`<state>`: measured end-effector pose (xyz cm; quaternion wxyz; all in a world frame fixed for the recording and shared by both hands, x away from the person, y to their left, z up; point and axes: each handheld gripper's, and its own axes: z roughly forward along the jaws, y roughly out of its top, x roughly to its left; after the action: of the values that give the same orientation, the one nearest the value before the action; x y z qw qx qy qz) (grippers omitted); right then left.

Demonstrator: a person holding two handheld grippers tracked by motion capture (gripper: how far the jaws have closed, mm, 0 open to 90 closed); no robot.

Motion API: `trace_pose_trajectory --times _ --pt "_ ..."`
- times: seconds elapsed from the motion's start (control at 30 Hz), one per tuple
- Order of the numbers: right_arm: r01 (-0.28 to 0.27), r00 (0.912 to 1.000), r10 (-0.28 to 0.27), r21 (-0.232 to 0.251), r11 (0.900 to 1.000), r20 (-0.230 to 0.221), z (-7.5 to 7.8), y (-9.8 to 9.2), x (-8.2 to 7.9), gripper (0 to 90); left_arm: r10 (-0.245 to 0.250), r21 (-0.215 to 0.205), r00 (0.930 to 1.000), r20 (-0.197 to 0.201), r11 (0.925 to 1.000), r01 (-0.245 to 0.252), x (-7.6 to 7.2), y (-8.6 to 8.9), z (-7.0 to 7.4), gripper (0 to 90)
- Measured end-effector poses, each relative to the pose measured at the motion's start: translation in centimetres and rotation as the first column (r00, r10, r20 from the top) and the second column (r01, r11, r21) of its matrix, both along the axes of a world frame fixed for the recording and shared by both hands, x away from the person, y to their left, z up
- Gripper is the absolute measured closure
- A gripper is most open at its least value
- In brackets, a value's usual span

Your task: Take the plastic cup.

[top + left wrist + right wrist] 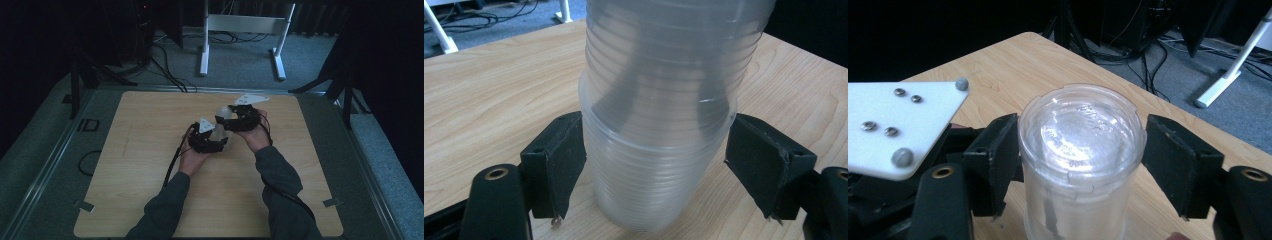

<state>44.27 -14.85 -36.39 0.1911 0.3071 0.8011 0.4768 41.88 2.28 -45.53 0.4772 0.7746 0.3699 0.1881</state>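
A stack of clear ribbed plastic cups (659, 140) stands inverted on the pale wooden surface (150, 150). The left gripper (656, 165) brackets the lower cup, the right gripper (1080, 160) the top one, both sets of fingers spread. Squeezing too hard could buckle the thin walls; uneven pulling could tip the stack.

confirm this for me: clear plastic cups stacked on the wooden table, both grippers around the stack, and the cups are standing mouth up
Not mouth up. The right gripper view shows the closed base of the top cup facing upward, so the cups are upside down. The rest holds: wooden table, left gripper and right gripper around the stack.
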Motion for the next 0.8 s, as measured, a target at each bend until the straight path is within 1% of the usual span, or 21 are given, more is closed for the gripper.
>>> trace_pose_trajectory --times 0.2,0.27,0.5,0.53,0.7,0.8 --pt "-0.003 1.0000 0.003 0.002 1.000 0.001 0.0 0.1 0.2 35.8 0.001 0.003 1.0000 -0.001 1.0000 -0.001 0.0 0.0 0.0 24.6" --pt "-0.014 0.9999 0.014 0.005 1.000 -0.001 0.1 0.1 0.2 38.9 0.001 0.006 1.0000 0.001 1.0000 -0.001 0.0 0.0 0.0 24.6" --pt "-0.013 0.9999 0.013 0.014 1.000 0.000 0.4 -0.1 0.2 39.4 -0.002 0.015 1.0000 0.006 0.9999 0.002 -0.1 -0.1 -0.1 26.0" --pt "-0.012 0.9999 0.012 0.027 1.000 -0.003 0.5 -0.2 0.2 39.4 -0.002 0.016 1.0000 0.007 0.9999 0.002 -0.1 -0.1 -0.1 26.0" --pt "-0.016 0.9999 0.016 0.048 0.999 -0.001 1.0 -0.3 0.2 39.7 -0.003 0.015 1.0000 0.006 0.9999 0.003 -0.1 -0.1 -0.1 26.1" --pt "-0.017 0.9998 0.017 0.053 0.998 0.001 1.2 -0.4 0.2 40.0 -0.005 0.011 1.0000 0.006 0.9999 0.005 -0.2 0.0 -0.1 26.1"
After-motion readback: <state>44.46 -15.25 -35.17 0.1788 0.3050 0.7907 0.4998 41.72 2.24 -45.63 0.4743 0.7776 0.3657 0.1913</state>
